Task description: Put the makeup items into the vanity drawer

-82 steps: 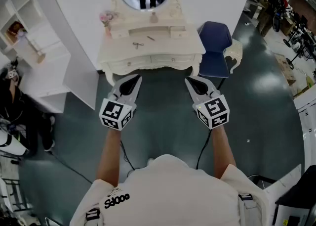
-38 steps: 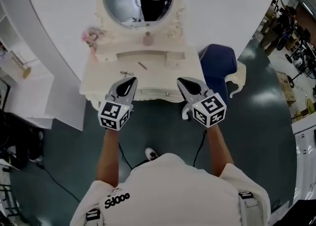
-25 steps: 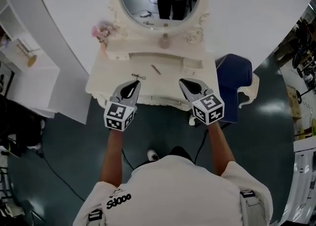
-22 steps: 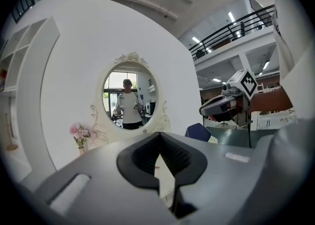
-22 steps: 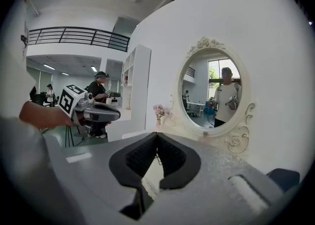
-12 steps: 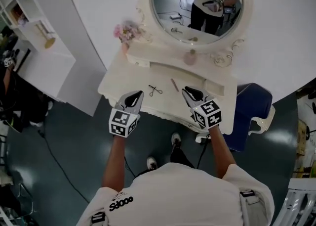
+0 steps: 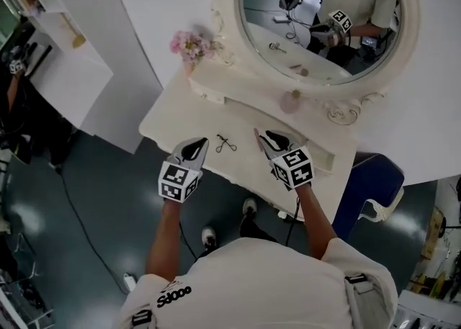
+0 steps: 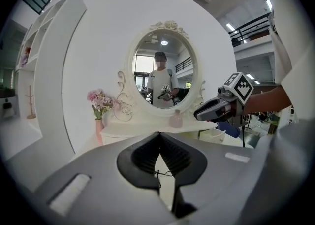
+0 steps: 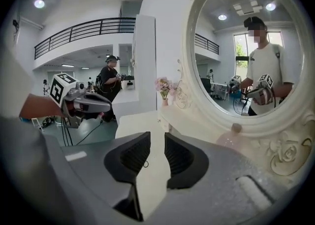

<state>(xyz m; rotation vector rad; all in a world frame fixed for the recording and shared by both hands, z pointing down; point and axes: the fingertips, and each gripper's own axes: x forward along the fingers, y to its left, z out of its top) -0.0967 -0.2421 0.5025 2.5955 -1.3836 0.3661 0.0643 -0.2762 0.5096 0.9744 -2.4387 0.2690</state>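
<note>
On the cream vanity top (image 7: 191, 115) lie a metal eyelash curler (image 7: 226, 143) and a thin brown pencil (image 7: 256, 135). My left gripper (image 7: 199, 142) hovers over the top's front edge just left of the curler. It is shut and empty, with its tips meeting (image 8: 159, 135) and the curler (image 8: 160, 172) showing below them. My right gripper (image 7: 268, 135) hangs right beside the pencil. Its jaws (image 9: 157, 138) are opening, and only the bare tabletop shows between them. The vanity's front drawers are hidden under my arms.
A big oval mirror (image 7: 324, 25) stands behind the top, with a round pink bottle (image 7: 290, 102) at its foot and pink flowers (image 7: 191, 45) at the back left. A blue chair (image 7: 369, 183) sits to the right, white shelving (image 7: 65, 54) to the left.
I have come right up to the vanity. Both grippers, which hung over the floor in front of it, now reach over its tabletop by the curler and the pencil.
</note>
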